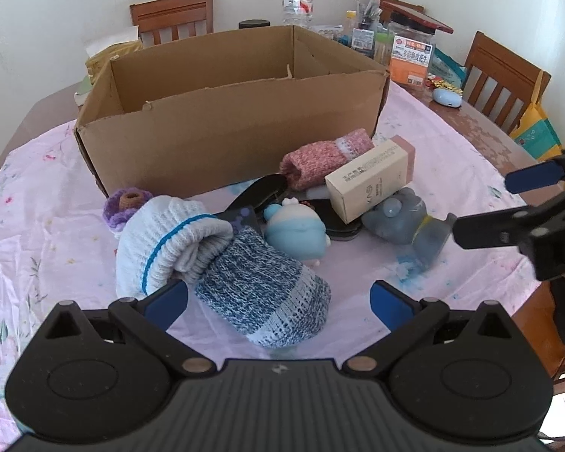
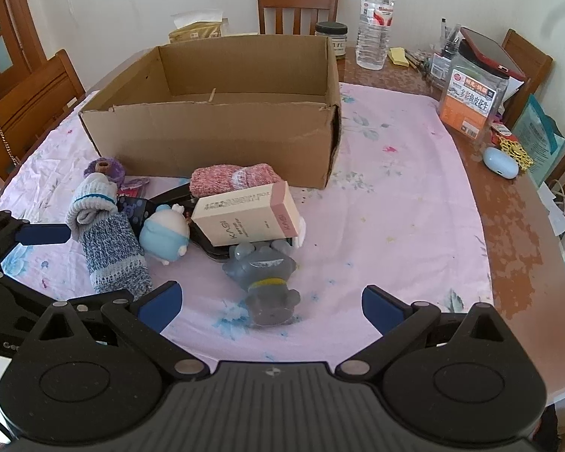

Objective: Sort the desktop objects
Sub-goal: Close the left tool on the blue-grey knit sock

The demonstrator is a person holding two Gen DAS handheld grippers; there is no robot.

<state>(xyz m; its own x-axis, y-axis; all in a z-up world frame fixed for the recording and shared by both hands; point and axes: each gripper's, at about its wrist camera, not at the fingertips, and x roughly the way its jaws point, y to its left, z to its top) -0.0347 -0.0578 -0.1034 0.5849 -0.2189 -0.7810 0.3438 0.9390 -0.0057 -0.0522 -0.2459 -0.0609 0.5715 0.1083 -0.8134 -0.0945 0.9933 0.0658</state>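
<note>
An open cardboard box (image 1: 222,139) (image 2: 214,143) stands on the pink cloth. Before it lies a heap: a blue-and-white knit sock roll (image 1: 260,290) (image 2: 113,260), a grey-white sock (image 1: 158,241), a pink sock roll (image 1: 320,162) (image 2: 226,179), a cream carton (image 1: 369,184) (image 2: 245,214), a pale blue round toy (image 1: 295,233) (image 2: 164,237), a grey figure (image 1: 403,222) (image 2: 263,275) and a purple crochet piece (image 1: 126,203). My left gripper (image 1: 278,303) is open, its fingers either side of the blue sock roll. My right gripper (image 2: 269,303) is open just before the grey figure.
Behind the box stand a water bottle (image 2: 374,19), a plastic jar with an orange label (image 2: 471,90), pens and a tissue box (image 2: 196,30). A pale blue case (image 2: 501,162) lies on bare wood at the right. Wooden chairs (image 2: 297,3) ring the table. A black flat object lies under the carton.
</note>
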